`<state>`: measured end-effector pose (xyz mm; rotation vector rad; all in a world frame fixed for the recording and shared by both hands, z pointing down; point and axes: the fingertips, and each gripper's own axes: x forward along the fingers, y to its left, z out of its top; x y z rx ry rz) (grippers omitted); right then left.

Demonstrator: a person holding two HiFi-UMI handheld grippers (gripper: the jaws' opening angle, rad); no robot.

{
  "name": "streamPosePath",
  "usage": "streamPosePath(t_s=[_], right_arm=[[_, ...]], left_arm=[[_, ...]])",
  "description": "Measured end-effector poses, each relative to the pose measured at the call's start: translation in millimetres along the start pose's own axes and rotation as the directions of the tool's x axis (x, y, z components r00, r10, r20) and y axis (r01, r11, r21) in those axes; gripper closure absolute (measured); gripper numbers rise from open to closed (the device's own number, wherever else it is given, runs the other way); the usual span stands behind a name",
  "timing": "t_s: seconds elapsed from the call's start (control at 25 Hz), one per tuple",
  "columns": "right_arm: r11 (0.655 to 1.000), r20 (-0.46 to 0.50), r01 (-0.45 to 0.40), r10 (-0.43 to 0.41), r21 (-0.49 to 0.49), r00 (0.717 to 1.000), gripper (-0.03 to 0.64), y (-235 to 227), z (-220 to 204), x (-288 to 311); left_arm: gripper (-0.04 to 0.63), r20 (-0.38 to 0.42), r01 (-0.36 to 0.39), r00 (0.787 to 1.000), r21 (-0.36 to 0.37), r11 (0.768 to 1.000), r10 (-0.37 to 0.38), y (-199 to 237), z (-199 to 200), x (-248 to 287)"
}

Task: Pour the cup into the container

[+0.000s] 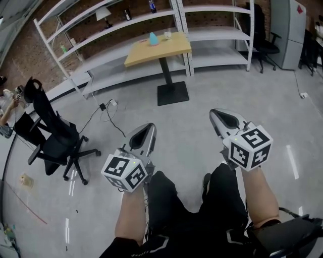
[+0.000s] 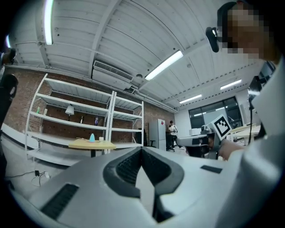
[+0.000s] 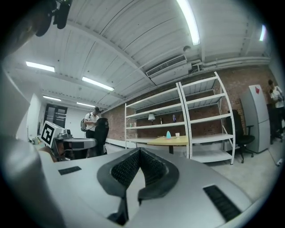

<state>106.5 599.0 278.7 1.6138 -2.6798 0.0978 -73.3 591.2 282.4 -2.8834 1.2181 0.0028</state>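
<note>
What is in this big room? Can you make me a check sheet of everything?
Surface: light wooden square table on a black pedestal, far ahead across the grey floor.
Job's things: small white cup and blue cone-shaped thing, perhaps the container, stand apart on the table.
Clutter: dark bottle and white lamp on the shelves.
Grippers: left tool and right tool both shut, holding nothing, far from the table.
Cables: black floor cables left of the table.
Surroundings: black wheeled office chair, white metal shelves, brick wall.
</note>
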Motion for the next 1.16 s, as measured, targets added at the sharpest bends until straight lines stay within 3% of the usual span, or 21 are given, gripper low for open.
streamPosePath(t_s=[0.48,1.16], right_arm=[[1.000,0.016,0.001,-0.001,0.003,1.000,0.617,25,3,-27],[1.000,0.022,0.012,-0.011,-0.016,1.000,0.617,14,4,-24]], left_arm=[[0.595,-0.002,-0.033,0.999,-0.041,0.999,0.033,-13,3,-30],[0.595,0.000,-0.006,1.000,-0.014,1.000,0.006,-20,3,-21]])
